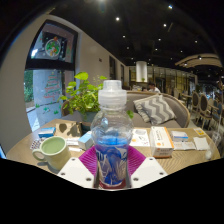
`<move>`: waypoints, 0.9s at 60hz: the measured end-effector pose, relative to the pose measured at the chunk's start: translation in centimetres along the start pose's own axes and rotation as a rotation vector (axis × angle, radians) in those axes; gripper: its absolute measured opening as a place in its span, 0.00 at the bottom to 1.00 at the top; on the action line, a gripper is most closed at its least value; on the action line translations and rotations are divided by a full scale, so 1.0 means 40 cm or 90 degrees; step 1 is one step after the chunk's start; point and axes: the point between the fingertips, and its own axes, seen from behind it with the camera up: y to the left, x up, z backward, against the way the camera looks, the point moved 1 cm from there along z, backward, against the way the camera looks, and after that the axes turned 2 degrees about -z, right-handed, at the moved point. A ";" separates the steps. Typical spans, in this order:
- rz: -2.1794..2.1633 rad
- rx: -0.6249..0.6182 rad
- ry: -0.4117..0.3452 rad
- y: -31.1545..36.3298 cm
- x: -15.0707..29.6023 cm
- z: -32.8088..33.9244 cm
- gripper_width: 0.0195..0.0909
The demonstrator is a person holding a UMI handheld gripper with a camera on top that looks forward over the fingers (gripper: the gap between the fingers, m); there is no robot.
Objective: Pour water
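Note:
A clear plastic water bottle with a white cap and a blue-and-white label stands upright between my fingers. My gripper is shut on the bottle's lower body, with a magenta pad pressed against each side. A green-and-white cup sits on the wooden table, to the left of the bottle and a little beyond my left finger. The bottle's base is hidden below my fingers, so whether it rests on the table or hangs above it does not show.
A leafy green plant stands behind the bottle. Booklets and cards lie spread on the table to the right, and small items lie at the back left. A grey sofa with a striped cushion is beyond the table.

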 end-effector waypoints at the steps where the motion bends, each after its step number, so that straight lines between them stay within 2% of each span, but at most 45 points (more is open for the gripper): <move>1: 0.000 -0.001 -0.002 0.000 -0.001 0.000 0.25; 8: -0.010 -0.009 0.000 -0.005 0.002 0.002 0.37; 11: -0.014 -0.021 0.023 -0.013 -0.011 0.002 0.44; 13: -0.017 -0.030 0.047 -0.021 -0.029 0.005 0.57; 16: -0.028 -0.035 0.070 -0.018 -0.036 0.023 0.89; 17: -0.032 -0.037 0.075 -0.021 -0.038 0.032 0.95; 20: -0.042 -0.044 0.091 -0.020 -0.041 0.068 0.91; 36: -0.053 -0.094 0.175 0.049 0.013 0.413 0.92; 48: -0.061 -0.141 0.209 0.128 0.049 0.669 0.92; 54: -0.066 -0.160 0.208 0.153 0.063 0.742 0.92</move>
